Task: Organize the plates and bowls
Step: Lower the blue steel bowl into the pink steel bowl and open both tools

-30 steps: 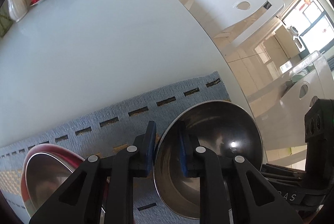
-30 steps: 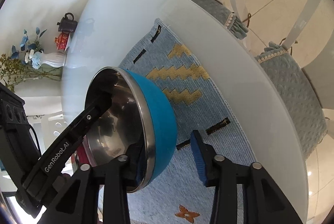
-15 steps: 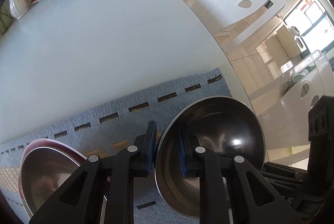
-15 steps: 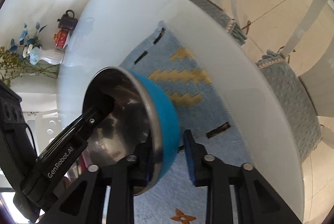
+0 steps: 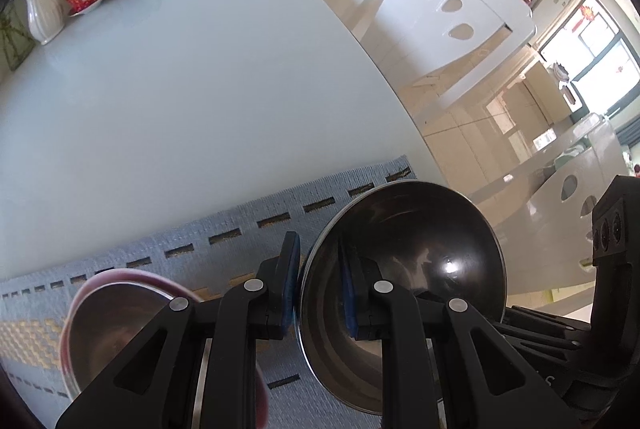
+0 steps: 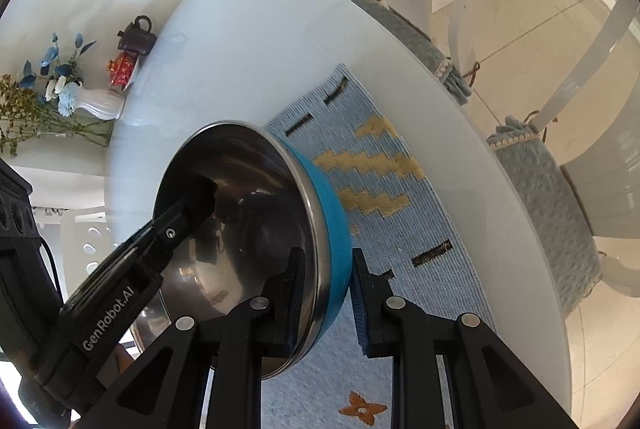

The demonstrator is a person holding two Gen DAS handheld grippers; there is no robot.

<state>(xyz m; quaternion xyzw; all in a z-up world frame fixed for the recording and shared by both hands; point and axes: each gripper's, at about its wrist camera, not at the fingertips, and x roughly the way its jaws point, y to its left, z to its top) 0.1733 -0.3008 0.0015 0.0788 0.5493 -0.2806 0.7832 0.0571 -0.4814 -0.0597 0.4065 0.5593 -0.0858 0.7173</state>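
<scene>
Left wrist view: left gripper (image 5: 318, 287) pinches the rim of the blue bowl (image 5: 404, 269), one pad outside the wall, one inside the steel lining. The bowl is tipped up on edge, its open mouth facing the camera and somewhat to the right; only the dark steel interior shows here, and the lower rim is hidden behind the gripper's arms. It sits over the placemat (image 5: 240, 229), near the mat's corner by the right edge of the table (image 5: 180, 89). Whether the bowl's underside touches the mat cannot be told.

Right wrist view: right gripper (image 6: 324, 299) is pressed onto the opposite rim of the same bowl (image 6: 332, 225), one pad against the blue outer wall, the other inside. The mouth faces left in this view, the blue base faces right toward the table's curved edge. The left gripper's arm (image 6: 132, 277) reaches into the mouth from the left and covers part of the interior.

A second bowl with a dark red exterior (image 5: 116, 317) lies on the mat to the left of the left gripper; it is blurred and largely covered by the gripper's arm, so its tilt is unclear.

At the far edge of the table: white vase (image 6: 100, 105), red lidded cup (image 6: 122, 69), dark teapot (image 6: 138, 37). A white chair (image 5: 444, 9) stands beyond the table's right edge.
</scene>
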